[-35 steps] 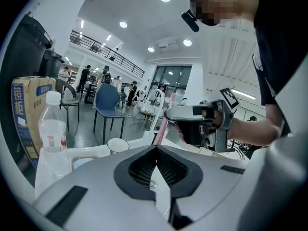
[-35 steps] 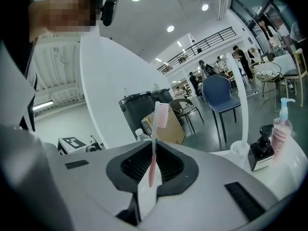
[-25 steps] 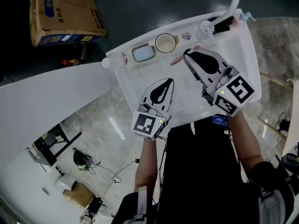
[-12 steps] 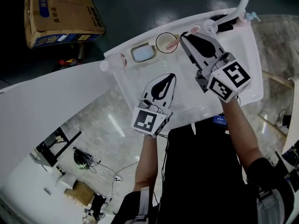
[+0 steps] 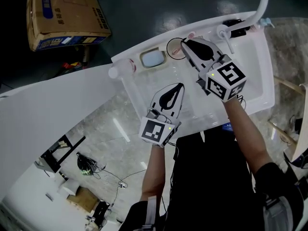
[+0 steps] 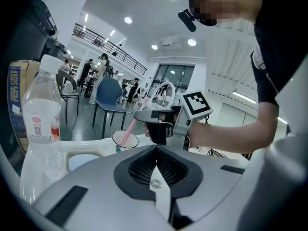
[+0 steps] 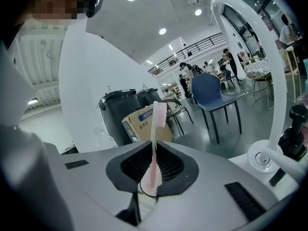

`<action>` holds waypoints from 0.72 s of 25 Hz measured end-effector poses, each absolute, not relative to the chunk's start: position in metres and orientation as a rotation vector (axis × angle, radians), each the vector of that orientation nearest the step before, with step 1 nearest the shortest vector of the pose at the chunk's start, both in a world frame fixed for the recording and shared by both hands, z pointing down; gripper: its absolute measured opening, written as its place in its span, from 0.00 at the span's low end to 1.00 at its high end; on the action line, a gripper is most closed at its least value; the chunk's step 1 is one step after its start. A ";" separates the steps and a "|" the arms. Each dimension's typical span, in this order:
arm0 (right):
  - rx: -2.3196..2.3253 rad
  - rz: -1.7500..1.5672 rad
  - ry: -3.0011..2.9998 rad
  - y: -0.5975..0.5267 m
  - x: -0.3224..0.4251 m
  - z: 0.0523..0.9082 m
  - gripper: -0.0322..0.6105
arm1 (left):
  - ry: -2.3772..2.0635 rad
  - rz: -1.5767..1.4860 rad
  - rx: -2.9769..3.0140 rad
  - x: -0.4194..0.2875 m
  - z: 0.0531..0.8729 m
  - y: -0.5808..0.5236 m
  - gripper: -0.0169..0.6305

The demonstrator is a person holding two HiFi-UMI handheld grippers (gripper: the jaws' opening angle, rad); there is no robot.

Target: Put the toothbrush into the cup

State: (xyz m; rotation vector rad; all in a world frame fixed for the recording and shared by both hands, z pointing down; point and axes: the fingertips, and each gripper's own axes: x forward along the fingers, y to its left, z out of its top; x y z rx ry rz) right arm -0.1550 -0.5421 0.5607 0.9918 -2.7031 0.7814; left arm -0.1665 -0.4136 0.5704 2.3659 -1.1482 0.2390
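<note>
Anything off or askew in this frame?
Nothing stands out. The right gripper is shut on the pink toothbrush, whose lower end slants into the cup; the bottle stands upright.

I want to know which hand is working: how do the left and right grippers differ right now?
The right gripper is shut on the toothbrush, bristles up; the left gripper is shut on nothing. The right gripper is at the cup, with the toothbrush's lower end at its mouth; the left gripper hangs over the basin, nearer the person. Both point toward the sink's back ledge.
</note>
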 end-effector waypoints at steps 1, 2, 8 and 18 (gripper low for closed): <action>0.990 0.784 -2.697 -0.542 -0.155 0.564 0.11 | -1.147 0.246 2.366 -0.167 0.572 -0.412 0.04; 0.987 0.783 -2.691 -0.542 -0.155 0.567 0.11 | -1.147 0.247 2.364 -0.167 0.573 -0.412 0.04; 0.959 0.741 -2.647 -0.541 -0.158 0.582 0.11 | -1.150 0.223 2.364 -0.167 0.572 -0.415 0.04; 0.926 0.690 -2.589 -0.542 -0.160 0.599 0.11 | -1.149 0.201 2.355 -0.164 0.571 -0.418 0.04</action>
